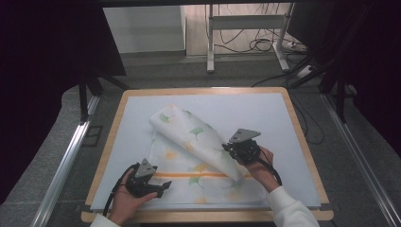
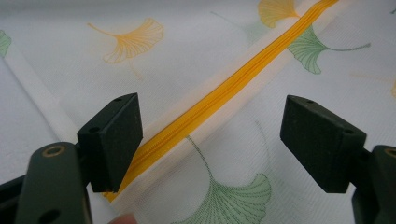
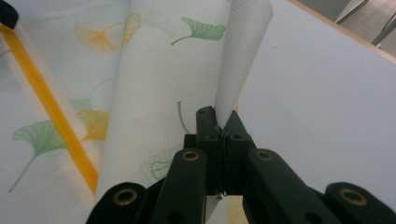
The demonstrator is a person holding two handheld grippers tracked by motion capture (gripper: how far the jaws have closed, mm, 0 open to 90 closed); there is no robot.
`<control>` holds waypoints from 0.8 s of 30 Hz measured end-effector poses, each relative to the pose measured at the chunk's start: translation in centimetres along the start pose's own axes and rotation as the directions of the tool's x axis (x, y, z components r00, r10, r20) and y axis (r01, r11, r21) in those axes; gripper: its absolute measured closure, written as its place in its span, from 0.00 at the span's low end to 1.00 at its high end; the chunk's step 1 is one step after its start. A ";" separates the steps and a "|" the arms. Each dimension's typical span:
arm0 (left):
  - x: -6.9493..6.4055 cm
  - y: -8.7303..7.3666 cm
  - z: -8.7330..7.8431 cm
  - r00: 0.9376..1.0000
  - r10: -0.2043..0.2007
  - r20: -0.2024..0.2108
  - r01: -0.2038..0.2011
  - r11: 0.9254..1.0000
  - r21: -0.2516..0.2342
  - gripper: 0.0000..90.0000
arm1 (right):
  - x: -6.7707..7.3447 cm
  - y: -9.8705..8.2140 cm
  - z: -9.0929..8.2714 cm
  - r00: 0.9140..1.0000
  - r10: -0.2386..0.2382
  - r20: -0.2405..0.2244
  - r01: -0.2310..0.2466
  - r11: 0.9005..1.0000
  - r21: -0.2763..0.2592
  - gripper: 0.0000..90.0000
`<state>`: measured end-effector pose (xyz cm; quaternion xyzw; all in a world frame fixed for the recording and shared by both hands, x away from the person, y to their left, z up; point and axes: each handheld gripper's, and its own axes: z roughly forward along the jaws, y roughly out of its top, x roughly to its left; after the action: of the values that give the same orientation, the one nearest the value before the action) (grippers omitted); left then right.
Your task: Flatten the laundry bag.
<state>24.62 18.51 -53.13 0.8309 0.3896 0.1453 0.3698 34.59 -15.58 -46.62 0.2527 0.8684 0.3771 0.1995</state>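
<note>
Black jaws of the left tool (image 2: 210, 144) stood wide apart, released, straddling the orange zipper (image 2: 224, 93) of the ginkgo-print mesh bag (image 1: 198, 161) on the surface (image 1: 293, 142). Beside it, the right tool (image 3: 219, 128) was clenched on the bag's lifted, folded-over edge (image 3: 243, 56).

You sit at a wooden-edged table (image 1: 302, 137) topped with a pale blue-grey mat (image 1: 246, 106). Grey carpet (image 1: 373, 142) surrounds it. Metal rails (image 1: 66, 163) run along the floor on both sides of you. Black curtains (image 1: 42, 71) hang left and right. Beyond the table stands a white metal frame (image 1: 246, 21) with tangled cables (image 1: 257, 45) beneath, beside a white wall panel (image 1: 144, 28).
</note>
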 end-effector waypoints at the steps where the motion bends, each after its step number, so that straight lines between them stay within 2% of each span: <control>1: 0.0 0.0 0.0 1.000 0.000 0.000 0.000 1.000 0.000 0.23 | -0.2 0.1 0.1 1.000 -0.001 0.006 0.001 1.000 0.001 0.98; 9: 0.0 0.0 0.0 1.000 0.008 0.001 -0.008 1.000 0.000 0.23 | -1.6 0.9 1.2 0.999 -0.004 0.048 0.003 1.000 0.010 0.98; 14: 0.0 -0.1 0.0 1.000 0.010 0.004 -0.010 1.000 0.002 0.23 | -3.6 1.7 2.3 0.997 0.008 0.073 -0.011 0.999 0.032 0.98; 18: 0.1 0.0 0.0 1.000 0.010 0.004 -0.010 1.000 0.004 0.23 | -5.3 2.1 2.8 0.996 0.037 0.086 -0.038 0.999 0.014 0.98; 19: 0.1 0.0 0.0 1.000 0.010 0.004 -0.010 1.000 0.004 0.23 | -5.3 2.1 2.8 0.996 0.037 0.086 -0.038 0.999 0.014 0.98; 20: 0.1 0.0 0.1 1.000 0.008 0.004 -0.008 1.000 0.006 0.23 | -6.1 2.3 3.1 0.994 0.048 0.094 -0.049 0.999 0.008 0.98; 22: 0.1 0.0 0.1 1.000 0.008 0.003 -0.008 1.000 0.009 0.23 | -6.5 2.3 3.2 0.994 0.051 0.099 -0.052 0.999 0.003 0.98; 23: 0.2 -0.1 0.2 1.000 0.007 0.003 -0.007 1.000 0.012 0.23 | -7.6 2.7 3.5 0.991 0.064 0.115 -0.065 0.998 0.009 0.98; 24: 0.2 -0.1 0.2 1.000 0.006 0.002 -0.006 1.000 0.013 0.23 | -8.0 2.8 3.7 0.990 0.071 0.120 -0.073 0.997 0.008 0.98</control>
<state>24.79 18.57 -53.31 0.8345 0.3876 0.1430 0.3646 43.66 -16.62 -45.63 0.3073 0.8476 0.3627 0.2358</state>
